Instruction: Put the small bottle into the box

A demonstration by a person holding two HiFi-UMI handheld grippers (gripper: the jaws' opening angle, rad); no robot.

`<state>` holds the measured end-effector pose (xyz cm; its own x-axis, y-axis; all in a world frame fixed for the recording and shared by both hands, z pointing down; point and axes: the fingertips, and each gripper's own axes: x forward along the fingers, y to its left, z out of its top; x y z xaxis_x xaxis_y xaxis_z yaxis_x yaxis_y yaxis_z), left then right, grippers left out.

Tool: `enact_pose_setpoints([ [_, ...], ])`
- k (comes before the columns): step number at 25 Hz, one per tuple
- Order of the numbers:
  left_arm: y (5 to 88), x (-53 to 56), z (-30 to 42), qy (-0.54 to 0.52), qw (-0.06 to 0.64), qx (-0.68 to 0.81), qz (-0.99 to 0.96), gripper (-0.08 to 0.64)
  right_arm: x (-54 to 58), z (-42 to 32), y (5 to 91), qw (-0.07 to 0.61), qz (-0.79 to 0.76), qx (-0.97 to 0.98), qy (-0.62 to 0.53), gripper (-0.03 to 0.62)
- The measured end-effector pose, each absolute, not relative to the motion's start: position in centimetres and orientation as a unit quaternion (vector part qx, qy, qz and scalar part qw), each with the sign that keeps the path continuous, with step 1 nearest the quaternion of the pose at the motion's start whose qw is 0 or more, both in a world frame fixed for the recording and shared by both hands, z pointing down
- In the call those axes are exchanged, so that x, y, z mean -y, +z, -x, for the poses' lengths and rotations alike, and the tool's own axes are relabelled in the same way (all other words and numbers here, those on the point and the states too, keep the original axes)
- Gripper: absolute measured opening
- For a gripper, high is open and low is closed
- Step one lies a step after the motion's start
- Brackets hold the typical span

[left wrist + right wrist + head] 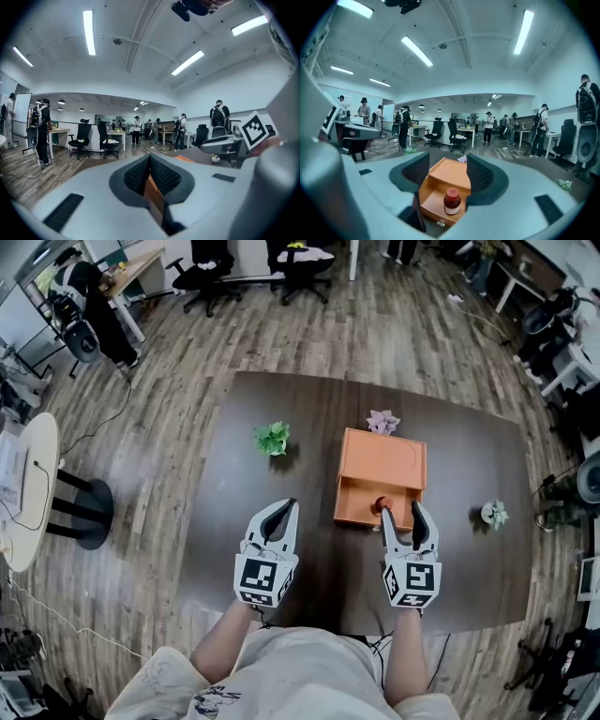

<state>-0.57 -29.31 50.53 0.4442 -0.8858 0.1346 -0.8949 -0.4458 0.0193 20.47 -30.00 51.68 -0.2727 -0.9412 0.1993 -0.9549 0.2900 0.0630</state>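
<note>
An orange box (380, 460) lies in the middle of the dark table (234, 521), its open compartment facing me. The small brown bottle (380, 506) with a red cap stands upright in that compartment. My right gripper (399, 509) is open at the box's near edge. In the right gripper view the bottle (452, 200) stands free between the pads of the right gripper (448, 178), and neither pad touches it; the box (445, 174) stretches away behind it. My left gripper (292, 503) is shut and holds nothing, left of the box; its pads meet in the left gripper (150, 161) view.
A small green plant (273, 438) stands left of the box, a pink flower (382, 421) behind it, and a pale plant (493, 513) at the right. A white round table (28, 484) is off to the left. Office chairs and people stand farther back.
</note>
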Motion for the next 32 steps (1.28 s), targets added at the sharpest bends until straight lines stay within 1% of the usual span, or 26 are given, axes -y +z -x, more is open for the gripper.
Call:
enact_pose_setpoints([
  [4, 49.0, 29.2, 1.4, 0.040, 0.019, 0.516, -0.856, 0.002, 28.2, -21.3, 48.8, 0.081, -0.625, 0.776, 0.009, 0.253],
  [9, 46.4, 29.1, 1.6, 0.035, -0.037, 0.501, -0.864, 0.002, 26.3, -22.1, 46.0, 0.058, -0.655, 0.753, -0.015, 0.250],
  [13, 44.2, 28.8, 2.9, 0.001, -0.063, 0.515, -0.855, 0.002, 24.8, -22.6, 44.5, 0.051, -0.671, 0.739, -0.025, 0.249],
  [17, 44.1, 28.8, 3.4, -0.001, -0.063, 0.514, -0.855, 0.002, 24.1, -23.1, 43.6, 0.043, -0.683, 0.729, -0.030, 0.247],
  [32, 45.0, 29.8, 3.1, 0.012, -0.053, 0.515, -0.855, 0.002, 24.7, -24.0, 43.6, 0.049, -0.684, 0.727, -0.034, 0.236],
])
